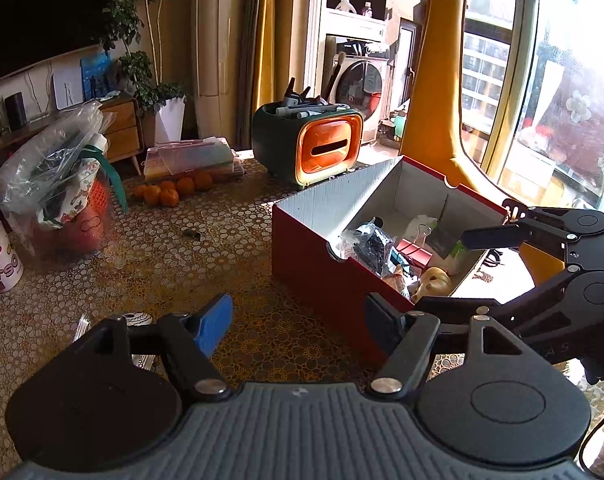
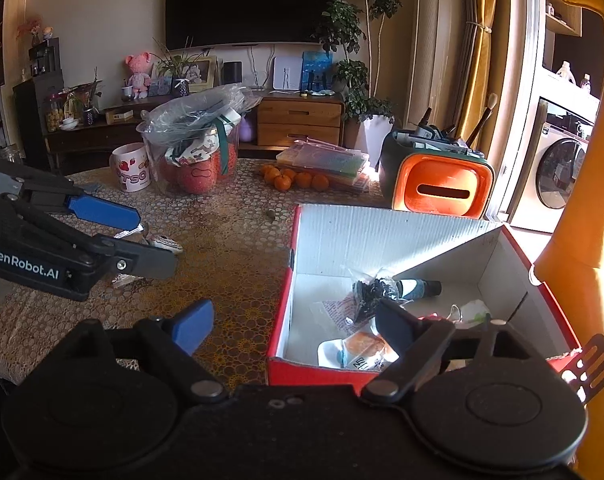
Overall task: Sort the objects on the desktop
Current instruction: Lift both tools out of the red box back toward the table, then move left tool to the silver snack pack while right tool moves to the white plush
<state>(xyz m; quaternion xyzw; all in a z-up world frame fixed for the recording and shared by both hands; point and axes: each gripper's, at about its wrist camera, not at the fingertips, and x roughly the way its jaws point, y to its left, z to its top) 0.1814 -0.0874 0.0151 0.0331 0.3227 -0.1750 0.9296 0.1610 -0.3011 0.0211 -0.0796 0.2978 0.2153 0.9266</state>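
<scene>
Left gripper [image 1: 298, 320] spread, empty | right gripper [image 2: 290, 320] spread, empty (over red box [image 2: 280, 320]) | next: approach the small dark item [image 1: 193, 234] on the table low, centred.

Strong daylight enters through the window [image 1: 558, 92], beyond the jaws and to their right in the left wrist view, where the panes are blown out. It casts a sharp diagonal shadow edge across the inner wall of the red box [image 2: 382, 236] and leaves the counter [image 2: 230, 248] ahead of the jaws dim and warm-toned. Fisheye distortion bends the edges; focus is fairly sharp.
</scene>
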